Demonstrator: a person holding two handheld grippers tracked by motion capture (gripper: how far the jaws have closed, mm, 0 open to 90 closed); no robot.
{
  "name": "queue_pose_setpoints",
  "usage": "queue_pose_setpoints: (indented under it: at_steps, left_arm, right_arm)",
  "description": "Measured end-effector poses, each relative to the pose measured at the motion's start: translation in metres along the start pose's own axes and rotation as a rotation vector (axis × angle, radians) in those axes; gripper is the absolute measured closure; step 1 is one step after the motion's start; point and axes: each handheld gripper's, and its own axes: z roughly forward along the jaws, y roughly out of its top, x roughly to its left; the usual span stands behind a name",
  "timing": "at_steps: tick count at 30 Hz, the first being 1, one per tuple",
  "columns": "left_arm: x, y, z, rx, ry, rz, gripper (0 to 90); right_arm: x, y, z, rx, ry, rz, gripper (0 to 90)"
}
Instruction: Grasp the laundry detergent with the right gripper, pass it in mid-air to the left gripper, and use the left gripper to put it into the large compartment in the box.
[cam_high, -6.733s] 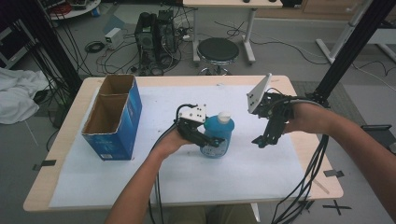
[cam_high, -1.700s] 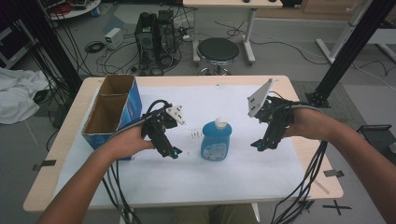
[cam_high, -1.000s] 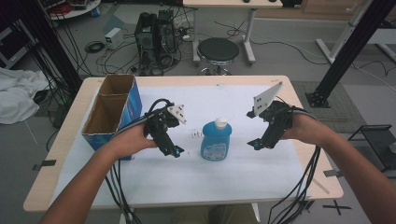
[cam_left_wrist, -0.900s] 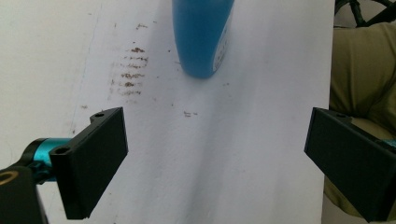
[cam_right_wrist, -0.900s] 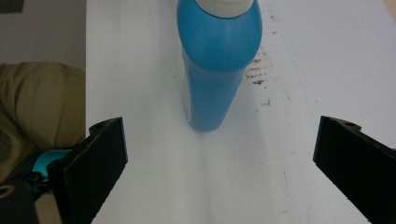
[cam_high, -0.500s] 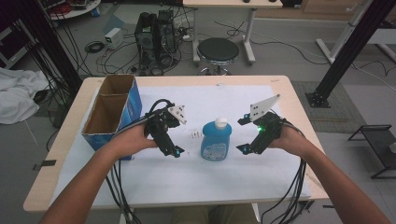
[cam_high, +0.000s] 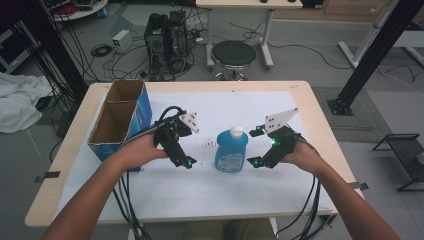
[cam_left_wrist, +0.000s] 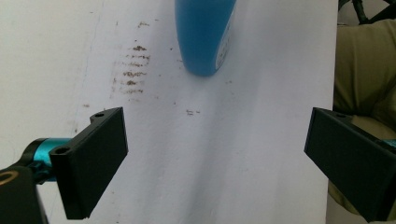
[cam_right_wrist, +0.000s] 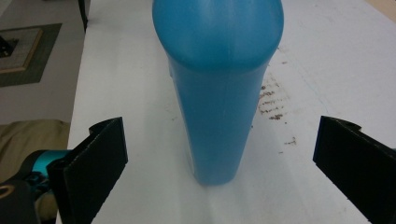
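A blue bottle (cam_high: 231, 151) with a white cap stands upright on the white sheet (cam_high: 200, 190) in the middle of the table. My right gripper (cam_high: 254, 148) is open just right of the bottle, its jaws wide apart. In the right gripper view the bottle (cam_right_wrist: 218, 93) stands ahead, centred between the two jaws, apart from both. My left gripper (cam_high: 186, 161) is open at the bottle's left with nothing between its jaws. In the left gripper view the bottle's base (cam_left_wrist: 203, 35) shows at the top, well ahead of the jaws.
An open blue cardboard box (cam_high: 120, 122) stands at the table's left side. Brown smudges (cam_left_wrist: 130, 70) mark the sheet between the left gripper and the bottle. Cables trail from both grippers over the table's front edge. A stool (cam_high: 235, 52) and computer gear stand beyond the table.
The left gripper let go of the bottle and drew back to the left. The right gripper came down and leftward until it stands open beside the bottle.
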Motion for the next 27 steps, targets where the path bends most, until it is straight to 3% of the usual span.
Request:
queue_pose_setpoints:
  at_steps: [6, 7, 8, 10, 12, 13, 14, 15, 18, 20, 23, 25, 26, 27]
  left_arm:
    - [0.002, 0.001, 0.001, 0.003, -0.009, 0.001, 6.1]
    - [0.000, 0.001, 0.002, -0.012, -0.005, -0.022, 6.0]
    - [0.002, 0.001, 0.001, 0.001, -0.005, 0.000, 6.0]
    - [0.002, 0.001, 0.002, -0.001, -0.008, -0.003, 6.1]
    - [0.000, 0.000, 0.003, -0.014, -0.003, -0.022, 6.1]
    - [0.002, 0.000, 0.001, 0.016, -0.005, 0.009, 6.1]
    - [0.002, 0.000, 0.002, 0.014, -0.004, 0.009, 6.1]
    - [0.001, -0.001, 0.003, -0.012, 0.000, -0.017, 6.1]
    - [0.000, -0.001, 0.004, -0.018, -0.002, -0.030, 6.1]
    - [0.002, -0.001, 0.003, -0.002, -0.004, -0.007, 6.1]
    - [0.001, -0.002, 0.004, -0.019, -0.002, -0.033, 6.0]
    - [0.002, -0.002, 0.004, -0.010, -0.008, -0.025, 6.1]
    - [0.004, -0.002, 0.002, 0.019, -0.002, 0.007, 6.1]
    - [0.002, -0.003, 0.003, -0.009, 0.001, -0.019, 6.1]
  right_arm:
    - [0.000, -0.003, 0.009, -0.048, -0.005, -0.003, 1.9]
    - [0.001, -0.003, 0.011, -0.053, -0.003, -0.007, 1.9]
    - [0.000, -0.003, 0.013, -0.061, -0.002, -0.017, 1.9]
    - [0.002, -0.004, 0.018, -0.059, -0.002, 0.015, 1.9]
    - [0.001, -0.005, 0.023, -0.085, -0.006, 0.012, 1.9]
    - [0.002, -0.005, 0.024, -0.083, -0.001, 0.028, 1.9]
    - [0.001, -0.006, 0.026, -0.095, -0.006, 0.023, 1.9]
    - [0.001, -0.006, 0.028, -0.101, -0.003, 0.036, 1.9]
    - [0.001, -0.008, 0.034, -0.119, -0.010, 0.038, 1.9]
    - [0.001, -0.009, 0.038, -0.136, -0.011, 0.042, 2.4]
    - [-0.002, -0.011, 0.043, -0.159, -0.011, 0.027, 4.4]
    - [0.000, -0.011, 0.044, -0.157, -0.002, 0.056, 5.8]
    - [-0.001, -0.011, 0.046, -0.175, 0.002, 0.037, 7.7]
    - [-0.002, -0.010, 0.048, -0.189, 0.008, 0.018, 12.7]
